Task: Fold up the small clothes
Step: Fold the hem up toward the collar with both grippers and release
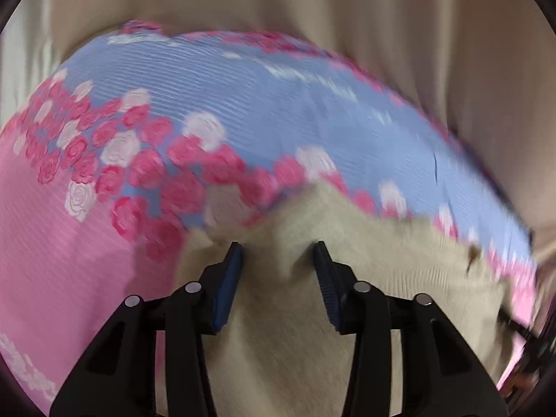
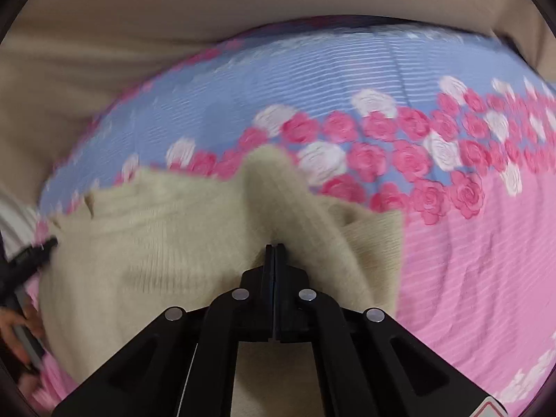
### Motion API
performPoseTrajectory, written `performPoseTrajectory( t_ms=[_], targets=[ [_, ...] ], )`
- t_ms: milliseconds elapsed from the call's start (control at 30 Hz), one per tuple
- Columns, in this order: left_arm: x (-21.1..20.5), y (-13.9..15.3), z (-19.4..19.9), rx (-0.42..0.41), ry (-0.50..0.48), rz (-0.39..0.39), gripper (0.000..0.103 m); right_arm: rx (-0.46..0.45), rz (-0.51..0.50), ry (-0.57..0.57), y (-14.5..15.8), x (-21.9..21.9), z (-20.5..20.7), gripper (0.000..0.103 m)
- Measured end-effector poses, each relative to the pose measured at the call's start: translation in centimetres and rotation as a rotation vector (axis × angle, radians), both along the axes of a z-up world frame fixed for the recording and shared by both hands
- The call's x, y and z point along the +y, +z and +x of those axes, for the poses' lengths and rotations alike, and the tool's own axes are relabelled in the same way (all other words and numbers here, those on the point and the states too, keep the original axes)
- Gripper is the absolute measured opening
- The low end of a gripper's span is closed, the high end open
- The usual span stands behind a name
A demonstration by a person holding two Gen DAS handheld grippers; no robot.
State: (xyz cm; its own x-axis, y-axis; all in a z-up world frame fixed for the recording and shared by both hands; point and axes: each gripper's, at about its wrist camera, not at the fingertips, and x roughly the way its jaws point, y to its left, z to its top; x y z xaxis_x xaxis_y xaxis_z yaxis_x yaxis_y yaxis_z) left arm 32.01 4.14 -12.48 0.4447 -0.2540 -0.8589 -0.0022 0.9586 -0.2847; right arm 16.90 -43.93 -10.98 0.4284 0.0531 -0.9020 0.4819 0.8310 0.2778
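A cream knit garment (image 1: pixel 382 253) lies on a bedspread (image 1: pixel 243 87) of blue and pink with a band of roses. My left gripper (image 1: pixel 278 246) hangs just over the garment, open, its blue pads (image 1: pixel 229 278) apart with the knit showing in the gap below them. In the right wrist view the same garment (image 2: pixel 156 229) is pulled up into a ridge that runs from my right gripper (image 2: pixel 274 246), which is shut on the knit at its tips. The left gripper's finger (image 2: pixel 34 253) and a hand (image 2: pixel 14 326) show at that view's left edge.
Beige cloth in folds (image 1: pixel 312 0) hangs behind the far edge of the bed, also seen as a beige backdrop (image 2: pixel 173 7) in the right wrist view. The pink part of the bedspread (image 2: pixel 469 278) spreads to the right of the garment.
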Motion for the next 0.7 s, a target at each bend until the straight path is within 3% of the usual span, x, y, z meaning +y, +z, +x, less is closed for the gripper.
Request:
performPoseTrajectory(
  t_ms=[67, 167, 200, 233, 300, 367, 467, 533, 567, 633, 700],
  targets=[
    [2.0, 1.1, 0.4, -0.017, 0.106, -0.021, 0.042, -0.053, 0.023, -0.038, 1.5, -0.4, -1.4, 0.003],
    [5.8, 3.7, -1.1, -0.063, 0.2, -0.147, 0.043, -0.099, 0.037, -0.05, 3.6, 0.3, -4.8, 0.013],
    [7.2, 4.5, -2.6, -0.066, 0.21, -0.211, 0.045, -0.107, 0.033, -0.061, 4.0, 0.7, -6.6, 0.027],
    [7.9, 4.8, -3.8, -0.064, 0.208, -0.224, 0.052, -0.107, 0.025, -0.078, 4.1, 1.0, -8.3, 0.052],
    [8.8, 4.8, -7.1, -0.053, 0.17, -0.196, 0.056, -0.094, 0.01, -0.113, 3.8, 1.6, -12.2, 0.065],
    [9.4, 3.6, -11.5, -0.015, 0.148, -0.166, 0.061, -0.068, 0.039, -0.13, 2.9, 2.2, -15.6, 0.065],
    [10.3, 0.1, -16.5, 0.08, 0.228, -0.261, 0.062, -0.017, 0.121, -0.148, 0.5, 2.9, -18.3, 0.065],
    [10.4, -1.8, -18.0, 0.128, 0.281, -0.319, 0.062, -0.019, 0.202, -0.17, -0.9, 3.0, -18.7, 0.065],
    [10.3, -1.8, -18.5, 0.104, 0.302, -0.329, 0.064, -0.03, 0.245, -0.187, -1.5, 3.0, -18.7, 0.066],
    [9.4, -1.7, -18.4, 0.081, 0.302, -0.311, 0.075, -0.077, 0.253, -0.203, -1.5, 3.4, -18.3, 0.073],
    [8.3, -1.5, -17.7, 0.078, 0.324, -0.271, 0.079, -0.084, 0.241, -0.207, -1.5, 3.9, -17.4, 0.074]
  ],
)
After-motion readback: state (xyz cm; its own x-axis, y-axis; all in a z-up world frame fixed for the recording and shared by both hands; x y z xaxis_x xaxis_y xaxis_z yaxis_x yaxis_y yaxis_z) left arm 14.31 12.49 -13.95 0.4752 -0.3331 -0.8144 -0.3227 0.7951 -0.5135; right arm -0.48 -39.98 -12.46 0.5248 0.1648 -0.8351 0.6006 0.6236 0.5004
